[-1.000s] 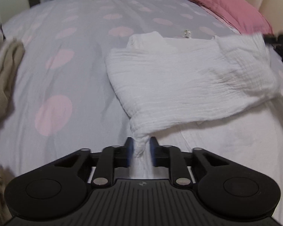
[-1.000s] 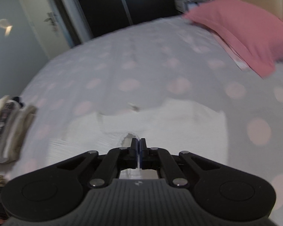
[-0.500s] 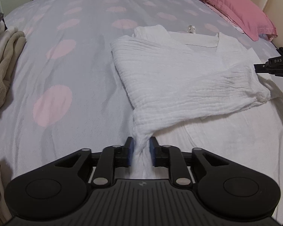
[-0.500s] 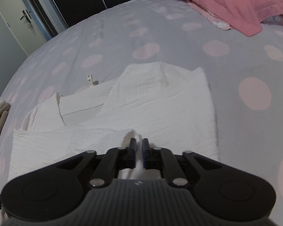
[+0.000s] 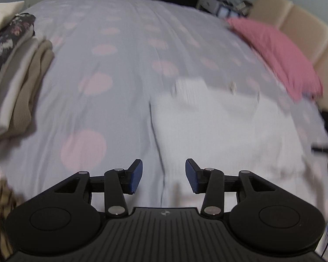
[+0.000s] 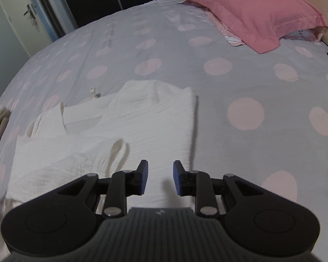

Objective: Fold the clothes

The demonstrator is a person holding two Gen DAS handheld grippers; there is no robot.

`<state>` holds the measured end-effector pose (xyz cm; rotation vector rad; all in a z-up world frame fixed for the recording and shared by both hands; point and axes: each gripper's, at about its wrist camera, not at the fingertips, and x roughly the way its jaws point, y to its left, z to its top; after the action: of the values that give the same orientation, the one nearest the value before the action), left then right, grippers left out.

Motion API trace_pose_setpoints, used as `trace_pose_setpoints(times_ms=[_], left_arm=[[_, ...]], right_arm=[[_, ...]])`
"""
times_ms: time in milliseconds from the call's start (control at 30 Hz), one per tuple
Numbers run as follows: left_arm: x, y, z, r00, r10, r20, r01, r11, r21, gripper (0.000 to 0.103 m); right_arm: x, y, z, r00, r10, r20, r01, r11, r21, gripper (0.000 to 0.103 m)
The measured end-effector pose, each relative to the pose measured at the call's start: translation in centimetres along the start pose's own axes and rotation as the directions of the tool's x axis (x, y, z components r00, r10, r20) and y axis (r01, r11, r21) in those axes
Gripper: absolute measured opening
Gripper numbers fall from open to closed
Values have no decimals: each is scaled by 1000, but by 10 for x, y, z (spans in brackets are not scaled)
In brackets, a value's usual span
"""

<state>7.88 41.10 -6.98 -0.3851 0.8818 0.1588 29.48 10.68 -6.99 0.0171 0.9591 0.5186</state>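
Note:
A white crinkled garment (image 6: 129,131) lies partly folded on the grey bedspread with pink dots (image 6: 240,83), one side laid over the middle. In the blurred left wrist view the same white garment (image 5: 218,131) lies ahead and to the right. My left gripper (image 5: 164,174) hovers above the garment's near left edge, its jaws opening and nothing between the blue pads. My right gripper (image 6: 159,178) hangs just over the garment's near right part, its jaws opening too, with no cloth pinched. A small white tag (image 6: 93,91) sticks out by the collar.
A pink pillow (image 6: 251,11) lies at the head of the bed against a beige headboard (image 5: 299,32). A stack of folded clothes (image 5: 13,83) sits at the left edge of the bed. A door and a dark wardrobe stand beyond the bed.
Both grippers were shut on white cloth one second ago; now both have let go and their jaws stand apart. The left gripper has lifted and pulled back; the right has shifted sideways over the garment.

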Motion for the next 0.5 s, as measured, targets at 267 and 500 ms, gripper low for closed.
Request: trace_pose_setpoints(times_ms=[267, 500], left_arm=[[57, 18, 57, 999, -11, 30, 16, 986, -165, 42], [112, 25, 83, 999, -44, -20, 39, 978, -205, 40]], right_arm=[[37, -19, 28, 1000, -9, 5, 9, 999, 50, 34], [67, -24, 47, 999, -13, 37, 11, 999, 30, 34]])
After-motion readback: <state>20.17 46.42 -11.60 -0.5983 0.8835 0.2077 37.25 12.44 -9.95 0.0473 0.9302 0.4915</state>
